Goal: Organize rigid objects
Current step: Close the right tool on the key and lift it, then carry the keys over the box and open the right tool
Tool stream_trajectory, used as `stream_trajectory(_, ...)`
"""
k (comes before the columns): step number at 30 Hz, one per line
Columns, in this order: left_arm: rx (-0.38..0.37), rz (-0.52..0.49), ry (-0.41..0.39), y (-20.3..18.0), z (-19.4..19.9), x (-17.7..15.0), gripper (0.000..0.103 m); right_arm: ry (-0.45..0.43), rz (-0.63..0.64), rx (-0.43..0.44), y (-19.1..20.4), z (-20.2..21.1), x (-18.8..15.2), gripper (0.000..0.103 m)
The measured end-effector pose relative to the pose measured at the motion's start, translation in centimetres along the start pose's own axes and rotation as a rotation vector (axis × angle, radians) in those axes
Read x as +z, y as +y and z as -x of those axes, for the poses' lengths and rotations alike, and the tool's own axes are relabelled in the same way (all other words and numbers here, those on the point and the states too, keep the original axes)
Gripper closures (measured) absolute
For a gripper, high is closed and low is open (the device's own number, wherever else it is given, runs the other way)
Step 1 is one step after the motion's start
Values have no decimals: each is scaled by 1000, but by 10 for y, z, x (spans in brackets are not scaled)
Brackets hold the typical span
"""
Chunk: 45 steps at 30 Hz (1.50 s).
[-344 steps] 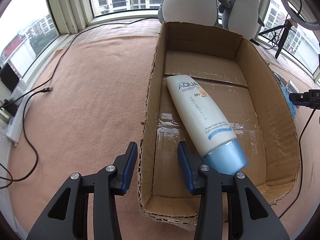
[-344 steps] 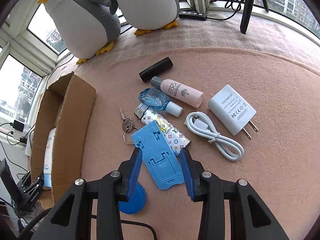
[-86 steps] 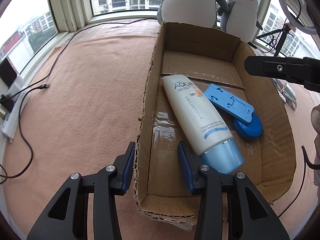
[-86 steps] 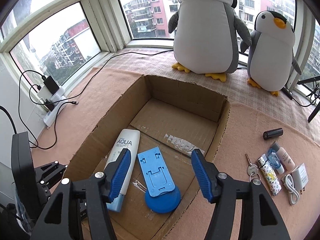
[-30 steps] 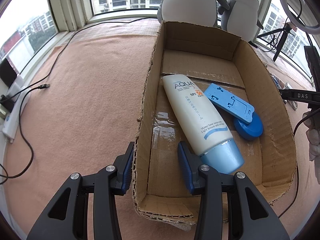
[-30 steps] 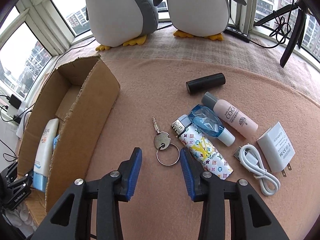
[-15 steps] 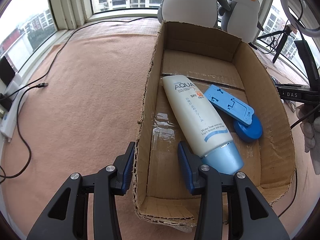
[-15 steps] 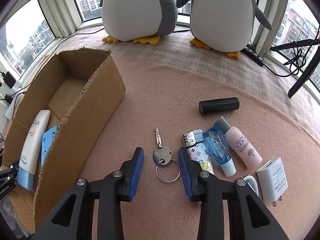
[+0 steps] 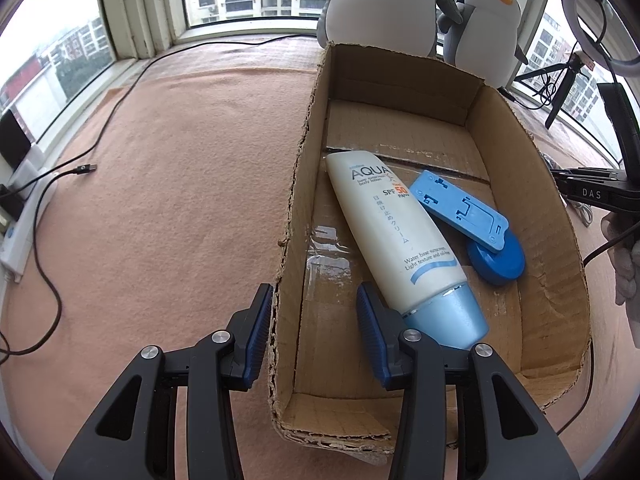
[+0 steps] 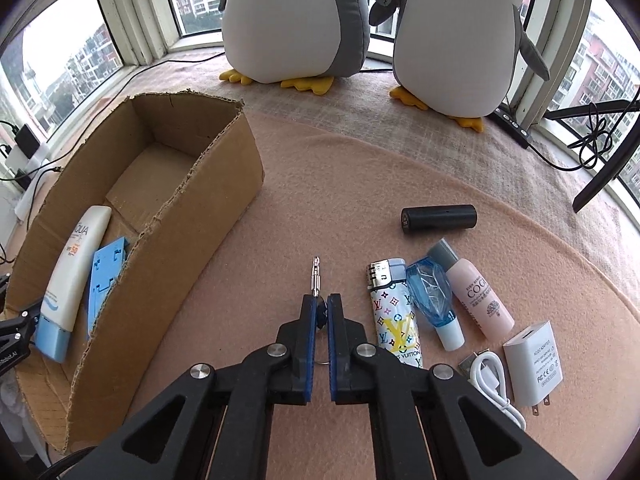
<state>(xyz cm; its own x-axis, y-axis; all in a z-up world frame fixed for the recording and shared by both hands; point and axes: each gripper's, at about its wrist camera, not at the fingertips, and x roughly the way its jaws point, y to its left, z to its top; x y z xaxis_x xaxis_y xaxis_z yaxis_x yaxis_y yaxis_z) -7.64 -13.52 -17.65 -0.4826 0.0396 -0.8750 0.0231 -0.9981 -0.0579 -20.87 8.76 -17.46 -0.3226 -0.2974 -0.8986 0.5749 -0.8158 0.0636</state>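
My right gripper [image 10: 321,308] is shut on the head of a key [image 10: 316,276] that lies on the pink cloth; the blade sticks out ahead and the ring shows below the pads. To its right lie a patterned lighter [image 10: 394,316], a blue bottle [image 10: 432,300], a pink bottle [image 10: 478,296], a black cylinder [image 10: 439,218], a white charger [image 10: 534,362] and a white cable [image 10: 494,384]. The cardboard box [image 9: 500,120] holds a white sunscreen tube [image 9: 396,232] and a blue phone stand [image 9: 468,216]. My left gripper [image 9: 312,332] stands open astride the box's left wall.
Two plush penguins [image 10: 296,20] stand at the back by the windows. Black cables [image 9: 52,184] and a power strip [image 9: 18,232] lie at the left edge of the cloth. A tripod leg [image 10: 604,176] and cords sit at the right. A gloved hand [image 9: 624,256] shows beside the box.
My right gripper has closed in on the key and shut on its head. The left gripper has stayed in place over the box wall.
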Motion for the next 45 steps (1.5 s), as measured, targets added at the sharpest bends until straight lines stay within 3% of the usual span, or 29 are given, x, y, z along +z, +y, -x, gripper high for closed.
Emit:
stream_trajectory(5, -1, 3, -2, 1, 0, 0, 61, -4, -20, 32, 2, 5, -3, 102)
stream_trajectory(17, -3, 8, -3, 0, 0, 0, 61, 1, 1, 11, 10, 4, -6, 102)
stream_trajectory(27, -6, 14, -5, 0, 0, 1, 61, -92, -105, 89, -4, 46, 4, 102)
stream_trajectory(36, -5, 13, -6, -1, 0, 1, 61, -185, -80, 176, 29, 83, 34, 102)
stream_trajectory(45, -5, 12, -7, -1, 0, 2, 61, -185, -26, 207, 70, 70, 59, 102)
